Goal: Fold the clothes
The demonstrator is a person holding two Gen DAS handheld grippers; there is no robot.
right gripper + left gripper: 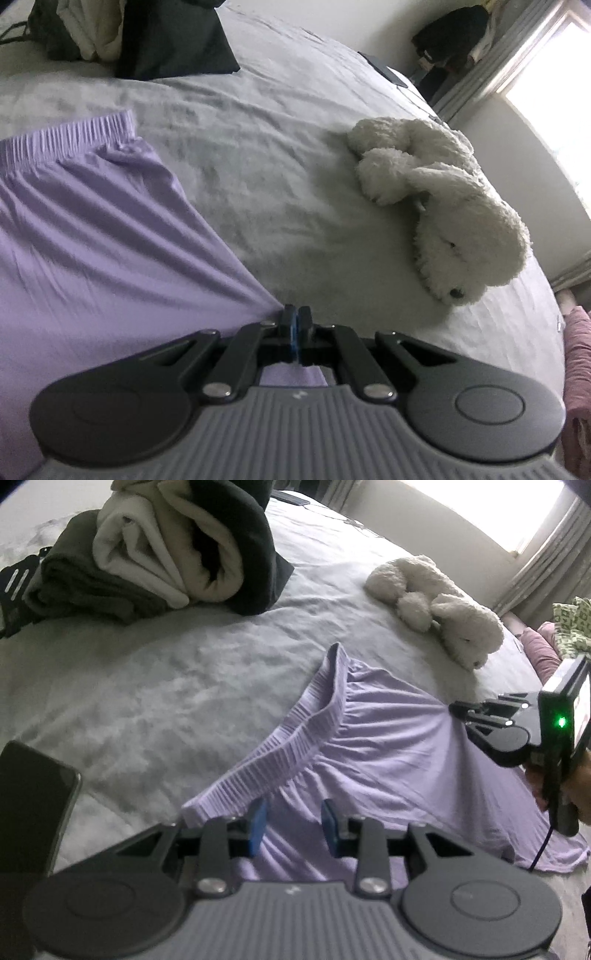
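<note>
On the grey bedspread (147,701), nearest, left gripper (293,827) hovers with blue pads apart over the lilac garment (369,746), gripping nothing. Right gripper (294,332) is pinched closed on that garment's edge, pulling the fabric taut. Farther back: white plush toy (443,206), then a pile of dark and cream clothes (166,554).

Garment (369,746) left of plush toy (439,609)
</note>
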